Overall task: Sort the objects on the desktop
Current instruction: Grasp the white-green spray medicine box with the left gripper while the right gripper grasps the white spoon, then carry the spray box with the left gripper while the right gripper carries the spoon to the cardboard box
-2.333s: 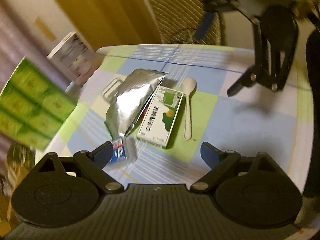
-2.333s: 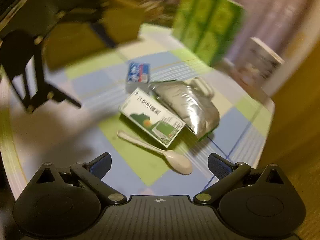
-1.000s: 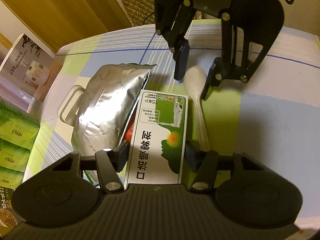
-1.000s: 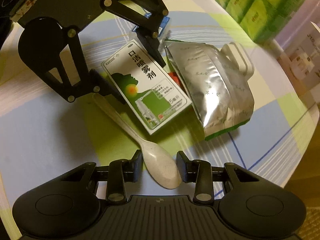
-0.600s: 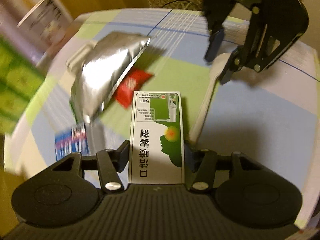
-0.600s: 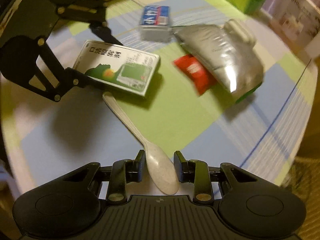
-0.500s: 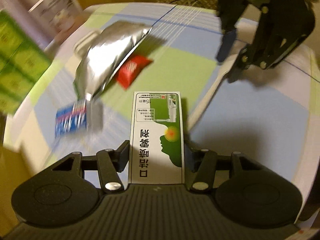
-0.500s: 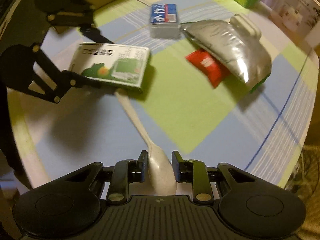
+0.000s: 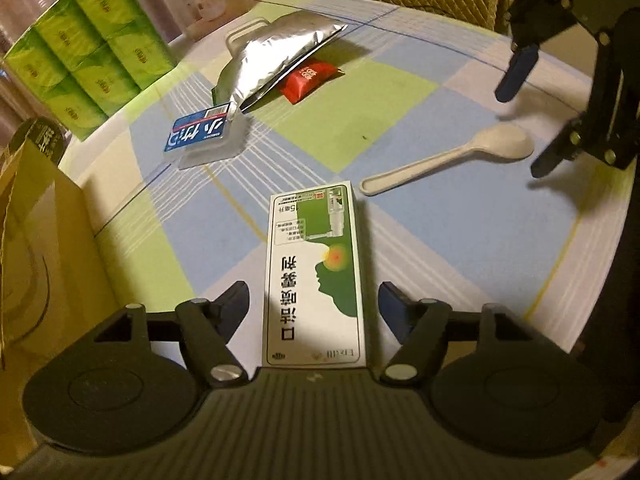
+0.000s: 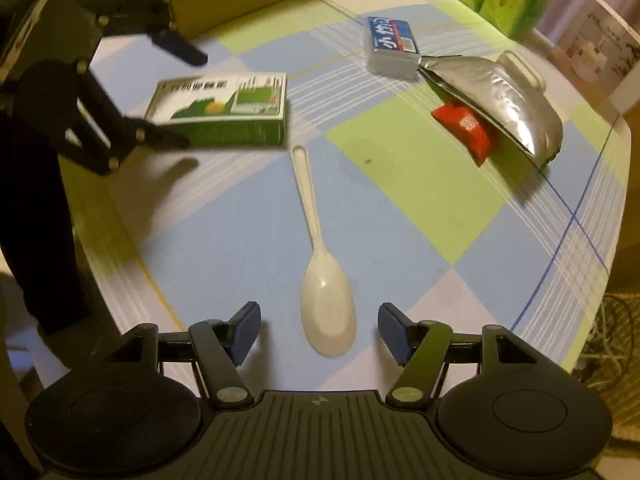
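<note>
A green and white spray box (image 9: 314,276) lies flat on the checked tablecloth between the jaws of my left gripper (image 9: 314,312), which are opening and no longer touch its sides. A cream plastic spoon (image 10: 324,280) lies on the cloth with its bowl between the jaws of my right gripper (image 10: 318,330), which are opening too and stand clear of it. The right wrist view shows the spray box (image 10: 224,108) and the left gripper (image 10: 188,100) at the upper left. The left wrist view shows the spoon (image 9: 452,154) and the right gripper (image 9: 528,108) at the right.
A silver foil pouch (image 9: 276,50) lies over a red packet (image 9: 310,76) at the back, with a small blue and white box (image 9: 200,132) beside it. Green tissue packs (image 9: 88,44) and a cardboard box (image 9: 36,240) stand at the left. The round table's edge (image 10: 616,184) curves close on the right.
Both grippers carried their objects away from the pile, set them down on the cloth and opened. The box was dragged off the red packet, which now shows under the pouch.
</note>
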### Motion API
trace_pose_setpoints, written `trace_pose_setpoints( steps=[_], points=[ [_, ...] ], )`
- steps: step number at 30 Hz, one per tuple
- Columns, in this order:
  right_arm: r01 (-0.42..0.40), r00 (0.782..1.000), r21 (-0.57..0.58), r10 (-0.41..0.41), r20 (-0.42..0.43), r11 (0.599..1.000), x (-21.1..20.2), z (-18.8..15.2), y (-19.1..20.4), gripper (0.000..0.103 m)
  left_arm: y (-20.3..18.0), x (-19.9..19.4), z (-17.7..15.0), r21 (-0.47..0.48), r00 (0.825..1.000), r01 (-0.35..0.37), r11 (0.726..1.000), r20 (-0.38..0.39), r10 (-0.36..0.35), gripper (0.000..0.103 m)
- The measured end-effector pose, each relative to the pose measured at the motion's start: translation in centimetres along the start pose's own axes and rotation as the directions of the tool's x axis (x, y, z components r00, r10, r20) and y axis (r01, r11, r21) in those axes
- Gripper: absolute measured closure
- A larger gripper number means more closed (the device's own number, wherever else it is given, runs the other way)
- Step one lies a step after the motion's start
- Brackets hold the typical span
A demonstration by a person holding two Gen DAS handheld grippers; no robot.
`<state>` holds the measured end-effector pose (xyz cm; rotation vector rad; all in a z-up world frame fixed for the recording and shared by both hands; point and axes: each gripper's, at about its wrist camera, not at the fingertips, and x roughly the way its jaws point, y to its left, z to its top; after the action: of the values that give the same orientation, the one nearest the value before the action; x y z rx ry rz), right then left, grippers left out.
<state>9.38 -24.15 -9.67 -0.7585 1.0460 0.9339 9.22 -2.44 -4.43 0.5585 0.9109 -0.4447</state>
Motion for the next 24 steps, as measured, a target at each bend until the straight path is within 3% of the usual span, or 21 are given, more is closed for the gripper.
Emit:
trace_pose_setpoints(
  steps=[6,8,16,24],
  points=[
    [-0.037,0.998,-0.031,0.039,0.053,0.999,0.5,-0.8,-0.3,0.043,0.5,0.4,0.4,-0.034,1.0,0.019,0.999,0.005,-0.019,0.033],
    [-0.055,0.996,-0.032,0.057,0.071,0.998,0.8,-0.9,-0.5,0.054,0.7,0.6,0.6,-0.043,1.0,0.024,0.999,0.008,-0.024,0.033],
    [-0.133,0.985,-0.059,0.139,0.103,0.989,1.1,-1.5,-0.8,0.073,1.1,1.1,0.8,-0.051,0.998,0.063,0.997,0.017,-0.062,0.034],
    [-0.083,0.989,0.031,0.078,0.126,0.996,0.7,-1.1,0.0,0.074,1.4,1.3,0.8,-0.088,0.996,0.09,0.992,0.015,-0.089,0.037]
  ],
)
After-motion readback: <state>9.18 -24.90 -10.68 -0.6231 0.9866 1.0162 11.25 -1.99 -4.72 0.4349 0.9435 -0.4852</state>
